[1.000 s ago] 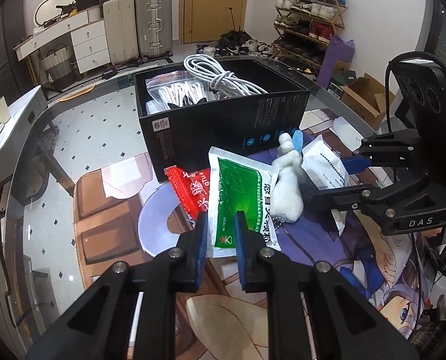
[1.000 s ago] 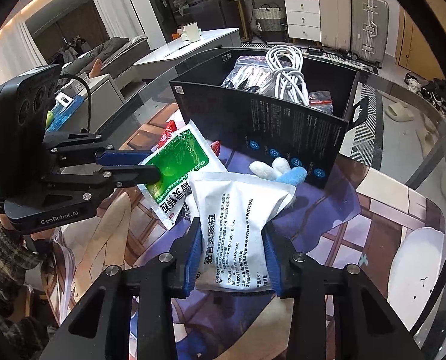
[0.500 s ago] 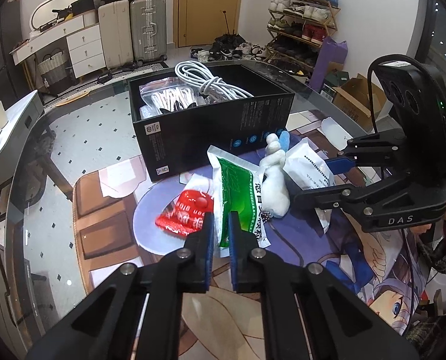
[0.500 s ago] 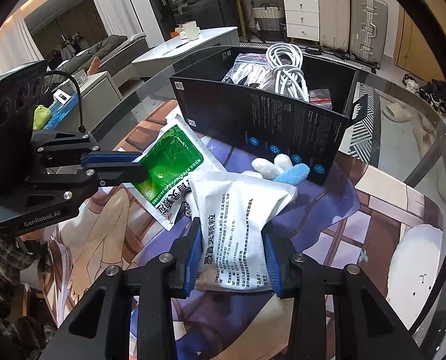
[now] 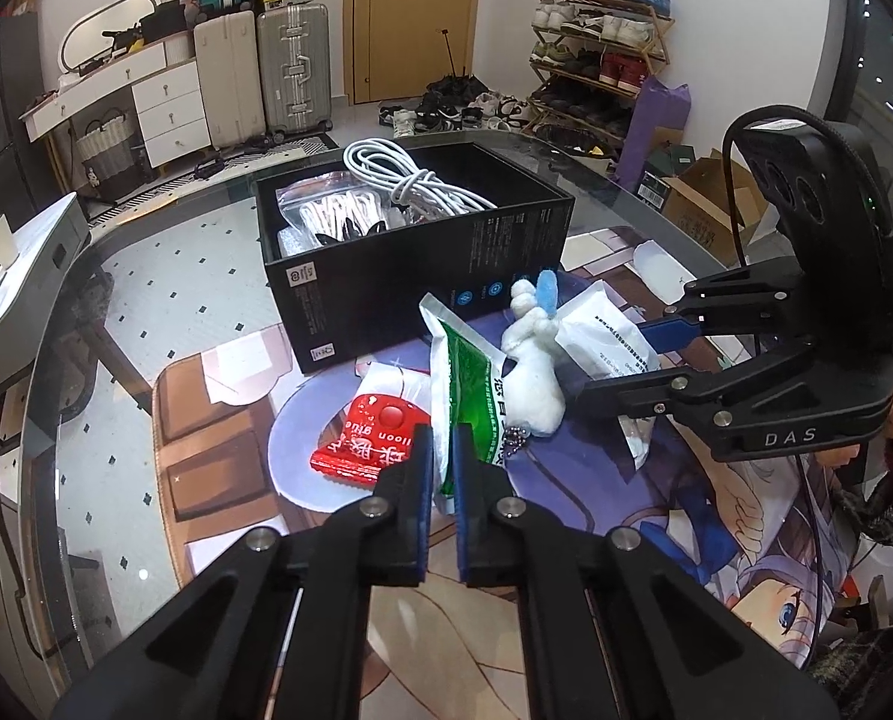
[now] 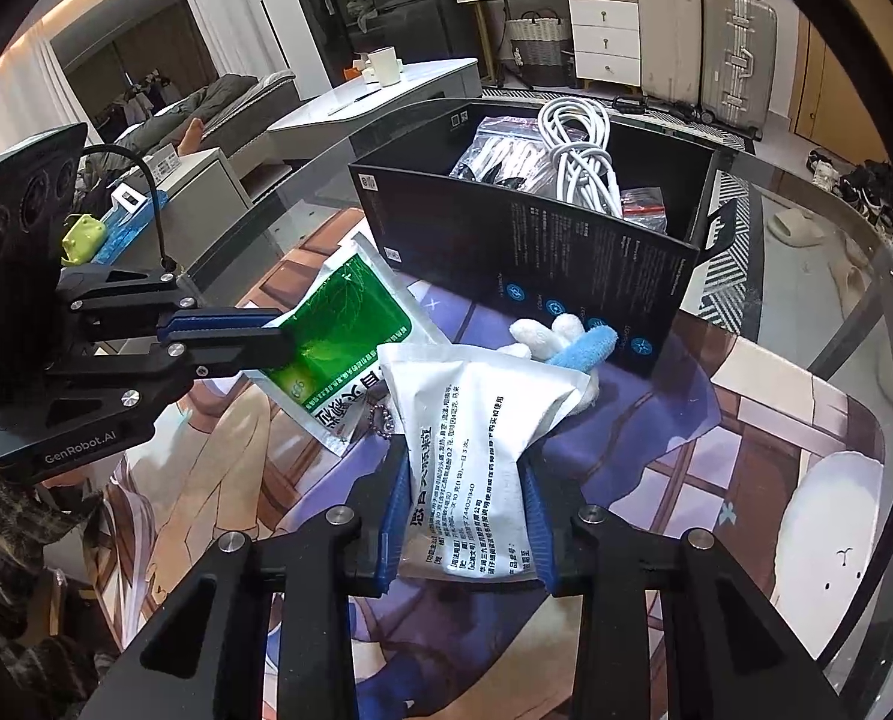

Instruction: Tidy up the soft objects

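While the left gripper [image 5: 440, 456] is pinching the green pouch [image 5: 467, 384] edge, the right gripper [image 6: 467, 516] is closing on the white pouch [image 6: 476, 438] sitting between its pads.

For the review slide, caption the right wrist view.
Right gripper closing on white sachet; left gripper pinches green sachet before black box.

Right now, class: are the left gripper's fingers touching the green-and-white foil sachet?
Touching. The left wrist view shows the left gripper fingers pinching the green-and-white foil sachet by its edge.
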`<state>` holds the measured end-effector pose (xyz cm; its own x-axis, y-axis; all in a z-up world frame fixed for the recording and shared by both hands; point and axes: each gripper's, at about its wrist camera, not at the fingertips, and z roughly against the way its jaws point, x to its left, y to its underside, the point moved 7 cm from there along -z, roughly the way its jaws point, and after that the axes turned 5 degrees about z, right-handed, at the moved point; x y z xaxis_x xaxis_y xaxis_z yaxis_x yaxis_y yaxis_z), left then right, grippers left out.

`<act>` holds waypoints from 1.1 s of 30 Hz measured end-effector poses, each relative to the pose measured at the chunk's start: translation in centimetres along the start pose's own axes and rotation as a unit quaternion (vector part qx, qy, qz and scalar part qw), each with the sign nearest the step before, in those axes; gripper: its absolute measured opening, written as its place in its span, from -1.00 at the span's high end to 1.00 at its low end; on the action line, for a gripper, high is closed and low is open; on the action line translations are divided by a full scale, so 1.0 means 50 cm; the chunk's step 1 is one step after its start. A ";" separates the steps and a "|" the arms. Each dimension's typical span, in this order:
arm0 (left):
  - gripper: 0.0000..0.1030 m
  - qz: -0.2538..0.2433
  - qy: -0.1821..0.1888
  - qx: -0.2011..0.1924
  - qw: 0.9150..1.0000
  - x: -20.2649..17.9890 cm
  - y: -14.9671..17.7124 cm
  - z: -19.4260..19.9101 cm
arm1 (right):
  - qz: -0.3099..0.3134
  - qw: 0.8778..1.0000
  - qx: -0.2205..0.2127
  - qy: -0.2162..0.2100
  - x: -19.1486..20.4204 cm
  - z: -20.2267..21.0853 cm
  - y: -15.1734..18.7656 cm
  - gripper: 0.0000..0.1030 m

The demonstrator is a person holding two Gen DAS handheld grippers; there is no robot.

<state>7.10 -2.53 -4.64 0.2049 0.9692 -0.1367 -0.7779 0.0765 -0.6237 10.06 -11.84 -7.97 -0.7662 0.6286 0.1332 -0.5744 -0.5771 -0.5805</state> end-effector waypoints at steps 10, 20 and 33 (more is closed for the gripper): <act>0.96 0.006 -0.009 -0.004 1.000 -0.005 -0.009 0.017 | 0.000 1.000 -0.010 0.004 -0.004 0.034 -0.006 0.40; 0.97 0.010 -0.011 -0.025 1.000 -0.007 -0.029 0.044 | 0.002 1.000 -0.021 0.015 -0.016 0.072 -0.026 0.40; 0.97 -0.004 -0.026 -0.043 0.999 -0.013 -0.065 0.073 | 0.008 0.999 -0.033 0.020 -0.017 0.098 -0.059 0.40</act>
<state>7.32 -2.58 0.27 0.1784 0.9795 -0.0937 -0.7226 0.0658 -0.6881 11.02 -13.22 -2.43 -0.7619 0.6412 0.0915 -0.5414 -0.5528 -0.6335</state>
